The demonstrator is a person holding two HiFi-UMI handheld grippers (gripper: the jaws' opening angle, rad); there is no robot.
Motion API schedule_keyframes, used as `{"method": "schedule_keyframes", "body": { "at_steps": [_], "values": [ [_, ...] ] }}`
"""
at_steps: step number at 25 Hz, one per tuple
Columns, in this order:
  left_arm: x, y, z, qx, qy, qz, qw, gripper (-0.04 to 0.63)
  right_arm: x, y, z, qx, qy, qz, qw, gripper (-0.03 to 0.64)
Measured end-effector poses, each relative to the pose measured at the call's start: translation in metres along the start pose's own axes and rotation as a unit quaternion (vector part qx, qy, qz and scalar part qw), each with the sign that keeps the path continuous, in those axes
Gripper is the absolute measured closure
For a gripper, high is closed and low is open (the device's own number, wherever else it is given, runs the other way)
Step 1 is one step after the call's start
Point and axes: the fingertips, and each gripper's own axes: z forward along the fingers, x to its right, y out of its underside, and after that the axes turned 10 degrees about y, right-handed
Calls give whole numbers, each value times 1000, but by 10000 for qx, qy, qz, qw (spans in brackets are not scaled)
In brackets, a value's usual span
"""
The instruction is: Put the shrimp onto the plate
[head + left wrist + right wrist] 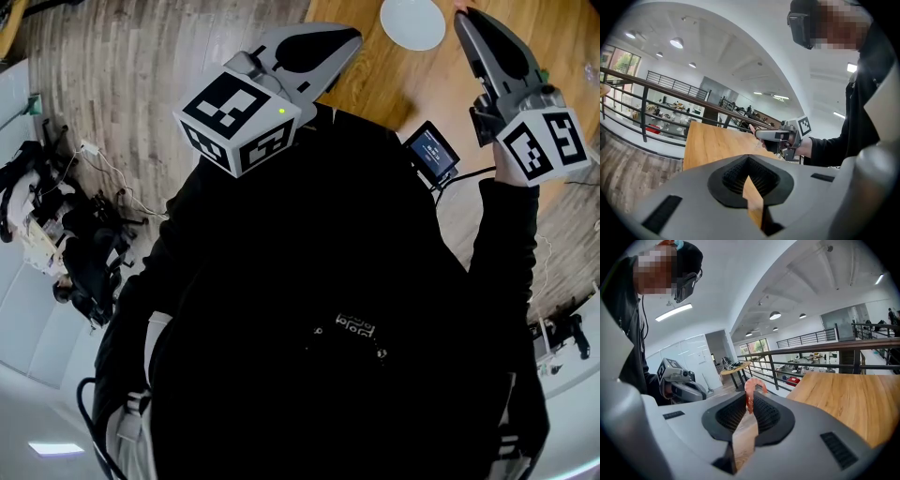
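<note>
Pinches the shrimp [751, 392] at the very tip of the right tongs [751, 401], clenched on the lower part of its body, with the curled orange-pink end arching up past the pads. Carries it lifted clear of the wooden desk [853, 399], just to the right of the white plate [412, 21] as seen in the head view; cannot tell how high above the wood. Holds the left tongs [749, 161] clenched on nothing, raised to the left of the plate and taking no part in the grip.

Looks small and light, so no strain on the hold. Likely soft and a little slick, and apt to twist or slide out of a narrow pinch. Probably gives under pressure, so calls for a modest squeeze, not a hard one. Best taken across the thick middle of the body, not by the thin curled end. Seems caught nearer one end here, so may swing or tip on release.

Shows one container only: the plate, round, shallow and white, resting on the desk and cut by the top edge of the head view. Appears bare over the part visible, with no shrimp on it yet. Offers a low rim and a wide target, so should take the shrimp from a plain release above its middle.
</note>
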Motion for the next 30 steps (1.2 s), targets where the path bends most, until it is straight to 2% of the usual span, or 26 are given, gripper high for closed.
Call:
{"method": "schedule_keyframes", "body": {
  "at_steps": [3,7,19,30],
  "values": [
    [7,7,0,33,-102,-18,9999,597,4,12,-3,-63,-46,-25,10000,558],
    [-8,11,-1,65,-260,-55,9996,597,16,24,19,-201,-84,-40,9998,558],
    [9,29,-13,120,-604,-149,9980,597,21,56,21,-435,-203,-101,9988,558],
    [15,31,-18,119,-768,-251,9967,597,38,109,35,-1012,-128,-54,9948,558]
  ]
}}
